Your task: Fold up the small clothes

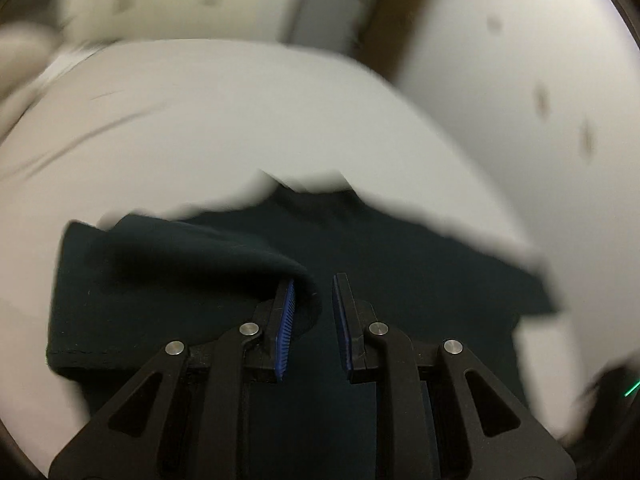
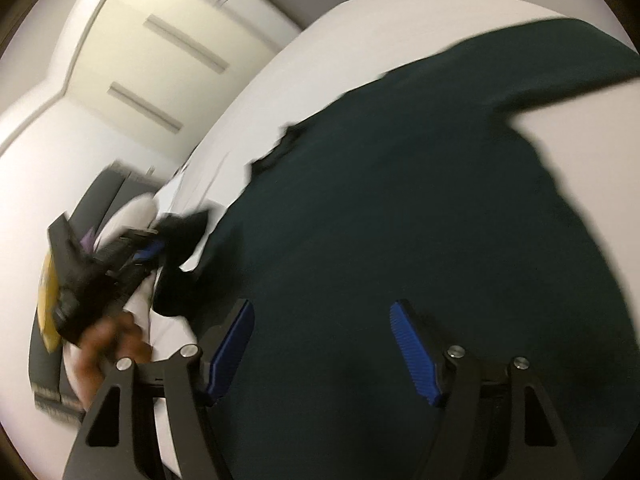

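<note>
Folding is only at its start: the dark green garment (image 1: 192, 280) is spread on the white bench (image 1: 240, 120). A raised fold seems pinched between the nearly closed left hand-held gripper (image 1: 314, 286), though pad contact cannot be told. The right hand-held gripper (image 2: 322, 320) is held apart over the cloth; a second edge must be taken next.

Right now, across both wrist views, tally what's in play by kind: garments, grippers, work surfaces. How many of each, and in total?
Dark green garment: 1
Grippers: 2, the left gripper and the right gripper
White table: 1
Total: 4
</note>
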`<act>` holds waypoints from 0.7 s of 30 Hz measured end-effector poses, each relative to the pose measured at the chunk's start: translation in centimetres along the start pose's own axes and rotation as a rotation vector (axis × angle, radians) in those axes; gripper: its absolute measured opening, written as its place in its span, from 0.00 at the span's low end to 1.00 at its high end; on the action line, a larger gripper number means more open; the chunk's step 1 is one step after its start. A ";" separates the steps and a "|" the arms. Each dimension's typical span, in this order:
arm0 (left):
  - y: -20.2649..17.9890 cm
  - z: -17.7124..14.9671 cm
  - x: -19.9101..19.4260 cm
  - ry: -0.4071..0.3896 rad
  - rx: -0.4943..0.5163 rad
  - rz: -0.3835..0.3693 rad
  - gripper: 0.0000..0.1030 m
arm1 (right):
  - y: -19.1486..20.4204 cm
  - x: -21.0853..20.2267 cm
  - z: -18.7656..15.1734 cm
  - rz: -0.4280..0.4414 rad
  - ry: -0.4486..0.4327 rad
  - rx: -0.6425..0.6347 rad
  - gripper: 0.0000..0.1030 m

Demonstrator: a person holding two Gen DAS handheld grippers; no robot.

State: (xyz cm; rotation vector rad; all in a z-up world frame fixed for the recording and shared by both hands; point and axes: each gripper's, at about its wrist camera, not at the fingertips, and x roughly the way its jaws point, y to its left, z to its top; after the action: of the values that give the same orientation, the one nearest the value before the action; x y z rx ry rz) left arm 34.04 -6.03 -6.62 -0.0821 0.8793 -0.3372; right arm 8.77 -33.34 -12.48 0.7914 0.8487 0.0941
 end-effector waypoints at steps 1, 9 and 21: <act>-2.3 -0.8 2.7 0.065 0.075 0.016 0.18 | -1.5 -0.5 0.6 -0.021 -0.012 0.027 0.72; -3.0 -2.4 5.6 0.199 0.129 0.058 0.19 | -3.3 -0.4 2.5 -0.062 -0.026 0.012 0.77; 14.6 -7.2 -2.9 -0.039 -0.363 0.007 0.19 | 16.0 8.3 0.8 -0.223 -0.064 -0.826 0.77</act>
State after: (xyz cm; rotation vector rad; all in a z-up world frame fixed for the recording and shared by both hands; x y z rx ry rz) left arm 30.56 9.19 -12.12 -0.4200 0.8944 -0.1657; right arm 18.55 -19.24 -6.89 -0.0749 0.7409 0.2028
